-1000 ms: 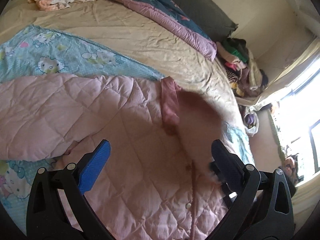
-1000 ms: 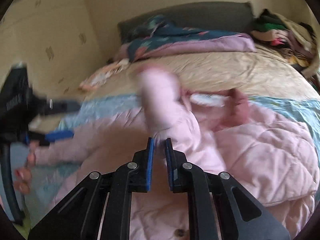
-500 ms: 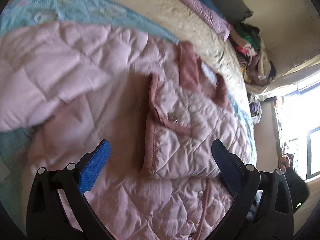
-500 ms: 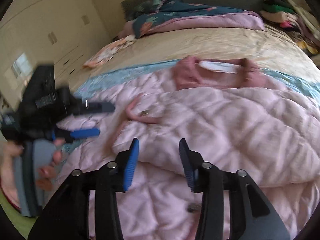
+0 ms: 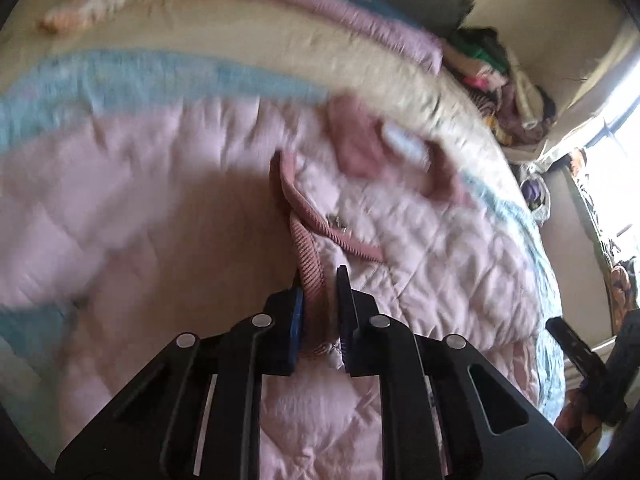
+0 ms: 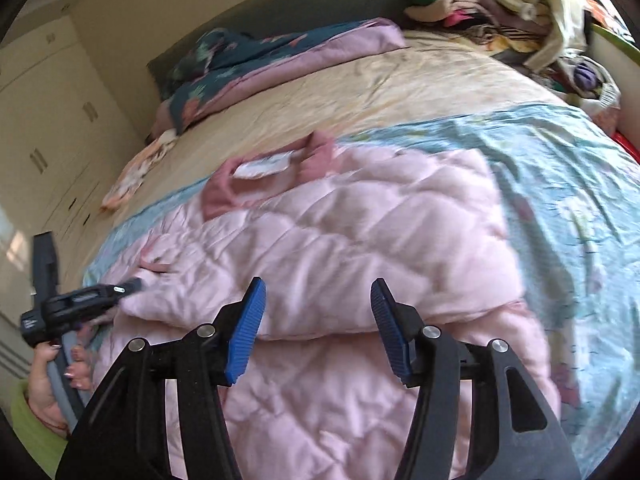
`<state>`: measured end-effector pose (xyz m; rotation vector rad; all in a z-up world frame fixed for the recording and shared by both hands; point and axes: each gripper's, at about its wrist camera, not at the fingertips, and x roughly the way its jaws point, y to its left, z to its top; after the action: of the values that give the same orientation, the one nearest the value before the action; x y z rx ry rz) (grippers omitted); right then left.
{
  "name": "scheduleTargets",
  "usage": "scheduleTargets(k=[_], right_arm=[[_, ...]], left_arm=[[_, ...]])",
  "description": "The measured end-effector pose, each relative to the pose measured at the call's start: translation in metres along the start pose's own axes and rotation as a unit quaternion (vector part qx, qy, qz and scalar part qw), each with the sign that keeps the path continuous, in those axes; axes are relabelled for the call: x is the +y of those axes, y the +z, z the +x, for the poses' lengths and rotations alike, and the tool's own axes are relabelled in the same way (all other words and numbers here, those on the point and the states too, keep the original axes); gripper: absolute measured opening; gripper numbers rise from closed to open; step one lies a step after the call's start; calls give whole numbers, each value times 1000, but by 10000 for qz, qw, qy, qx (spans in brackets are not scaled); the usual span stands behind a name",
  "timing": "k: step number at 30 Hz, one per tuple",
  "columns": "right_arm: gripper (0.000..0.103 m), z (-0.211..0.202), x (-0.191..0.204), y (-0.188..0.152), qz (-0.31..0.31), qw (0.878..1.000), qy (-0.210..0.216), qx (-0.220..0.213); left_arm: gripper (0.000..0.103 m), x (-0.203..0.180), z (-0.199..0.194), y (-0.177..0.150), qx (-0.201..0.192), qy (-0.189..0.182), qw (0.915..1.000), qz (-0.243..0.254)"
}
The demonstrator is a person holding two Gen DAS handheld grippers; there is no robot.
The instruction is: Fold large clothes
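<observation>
Jaws: left gripper (image 5: 320, 304) has just closed, pinching the ribbed cuff (image 5: 306, 256) of the pink quilted jacket (image 6: 340, 240); cloth is plainly between the pads. Right gripper (image 6: 316, 320) has just been opening; jaws spread, nothing between them, hovering over the folded sleeve.

Jacket lies across centre frame in both views, collar (image 6: 272, 168) toward the top. The cuff's band runs from centre frame down into the left jaws, so the left hand (image 6: 52, 380), at lower left of the right view, is the nearer one to it. The sleeve's folded edge crosses just above the right fingertips.

Around it: blue cartoon-print sheet (image 6: 568, 184), beige bedspread (image 6: 400, 92), clothes pile (image 6: 480, 8) upper right.
</observation>
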<state>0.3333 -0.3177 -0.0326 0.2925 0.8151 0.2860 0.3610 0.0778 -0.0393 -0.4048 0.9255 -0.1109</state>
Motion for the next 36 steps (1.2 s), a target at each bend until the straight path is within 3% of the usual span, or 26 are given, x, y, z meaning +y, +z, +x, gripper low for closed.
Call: scheduleTargets(k=[4, 9, 14, 27, 32, 35, 36], right_arm=[[55, -2, -6, 4, 10, 9999, -87, -65], [55, 4, -7, 6, -88, 9993, -341, -124], [61, 23, -9, 8, -170, 9988, -448, 88], [62, 85, -47, -6, 300, 9928, -797, 839], [66, 74, -36, -4, 294, 9933, -779, 801], [74, 55, -26, -3, 362, 9963, -531, 571], [79, 49, -22, -4, 372, 9966, -517, 527]], left_arm=[[7, -7, -27, 20, -518, 305, 9976, 345], [7, 15, 9, 8, -30, 717, 9967, 391], [7, 36, 23, -13, 203, 805, 9962, 264], [9, 35, 27, -20, 271, 774, 9962, 287], [11, 29, 16, -20, 221, 811, 9959, 330], [21, 26, 5, -20, 158, 744, 9965, 340], [30, 25, 1, -20, 141, 728, 9967, 337]])
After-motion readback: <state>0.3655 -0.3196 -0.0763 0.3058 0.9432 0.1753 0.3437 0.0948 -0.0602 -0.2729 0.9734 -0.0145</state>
